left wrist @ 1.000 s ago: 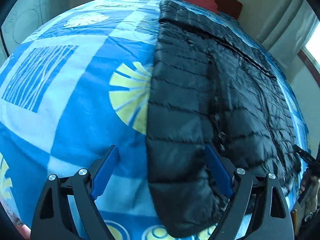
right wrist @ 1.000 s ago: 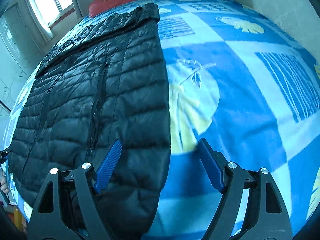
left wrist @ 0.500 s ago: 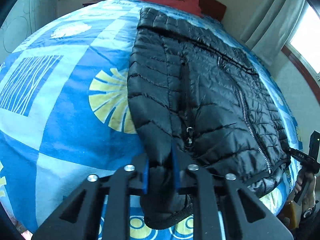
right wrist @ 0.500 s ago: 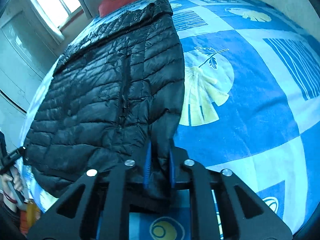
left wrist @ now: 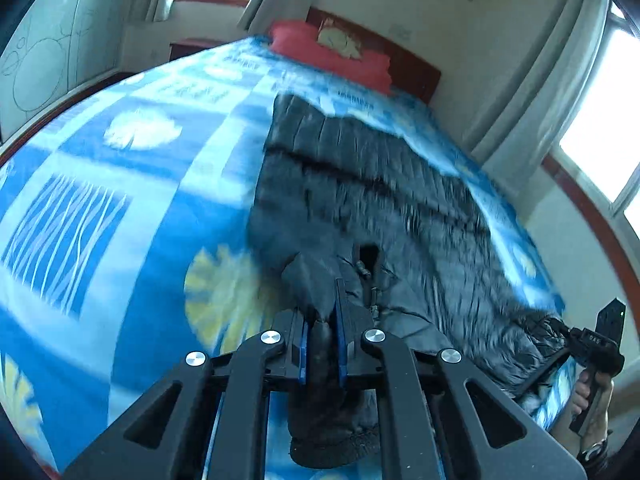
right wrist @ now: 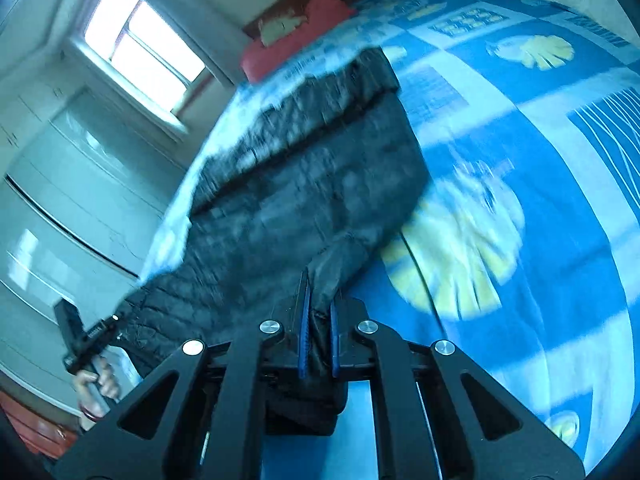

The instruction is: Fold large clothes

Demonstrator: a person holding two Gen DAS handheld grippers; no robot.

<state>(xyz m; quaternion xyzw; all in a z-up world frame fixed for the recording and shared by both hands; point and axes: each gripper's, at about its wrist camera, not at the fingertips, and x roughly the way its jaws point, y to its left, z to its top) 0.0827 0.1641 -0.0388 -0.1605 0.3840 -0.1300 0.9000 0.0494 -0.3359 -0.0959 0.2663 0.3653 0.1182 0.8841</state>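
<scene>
The black puffer jacket is pinched at its near hem by both of my grippers. In my left wrist view the left gripper has its blue pads drawn narrow on a bunched fold of the hem at the jacket's left corner, with dark fabric squeezed between them and a lump of it hanging below the fingers. In my right wrist view the right gripper does the same at the opposite hem corner: its blue pads stand close together with a thin ridge of jacket clamped between them.

Outward from the fingers, the gripped corners are raised off the bed while the rest of the jacket lies stretched along the bed's length, its collar end toward the headboard. It sits on the side of the bed nearer the window, with the blue, white and yellow patterned bedspread bare on the other side. A zip pull shows just beyond my left fingers. A red pillow lies at the head edge of the bed.

At the frame's edge each view catches the other gripper's handle in a hand at the foot edge. Both views are motion-blurred, so the quilting is indistinct.
</scene>
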